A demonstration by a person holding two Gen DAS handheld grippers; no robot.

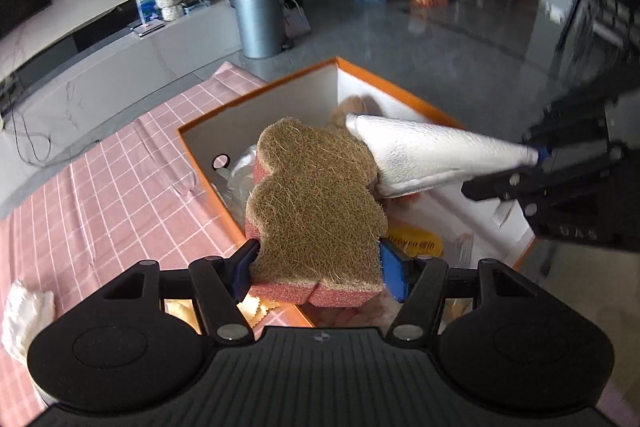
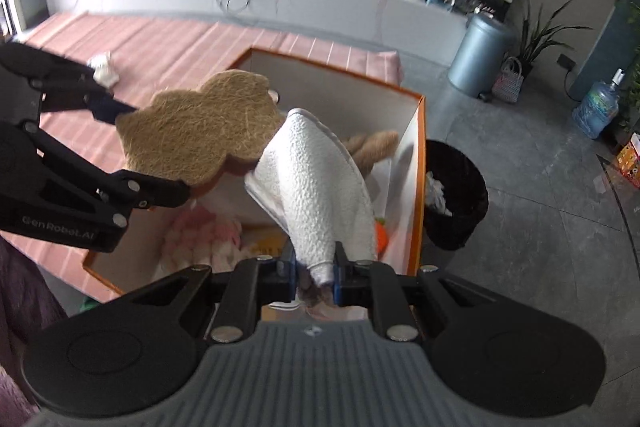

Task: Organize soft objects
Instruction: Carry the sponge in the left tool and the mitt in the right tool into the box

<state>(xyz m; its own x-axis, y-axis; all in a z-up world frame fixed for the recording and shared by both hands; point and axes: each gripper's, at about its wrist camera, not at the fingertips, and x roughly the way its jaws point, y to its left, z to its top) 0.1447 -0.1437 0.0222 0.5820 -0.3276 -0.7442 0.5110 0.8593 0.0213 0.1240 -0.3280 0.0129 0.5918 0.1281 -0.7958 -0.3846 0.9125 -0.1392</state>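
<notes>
Pink checked cloth (image 1: 120, 163) covers the table, and an orange-rimmed white box (image 1: 280, 107) stands at its edge above a grey tiled floor. Left wrist view: the left gripper (image 1: 320, 267) is clamped across the pink base of a scrubbing sponge (image 1: 316, 195), one blue pad on each side, the fibrous tan face up and the sponge hanging over the open box. The right gripper (image 1: 536, 163) enters from the right, holding a white cloth (image 1: 432, 155) whose free end meets the sponge's far edge; whether they touch cannot be told. Right wrist view: the right gripper (image 2: 316, 275) is nearly closed, pinching the bunched end of the white cloth between its pads, the rest fanning forward over the box interior, where a plush toy (image 2: 376, 143) and pink soft items (image 2: 208, 231) already lie. A black waste bin (image 2: 456, 195) stands just beside the box's outer wall. Risk, as judged: releasing with either item too near that wall could drop it onto the floor or into the bin; simultaneous release could also snag the cloth on the sponge's fibres.
</notes>
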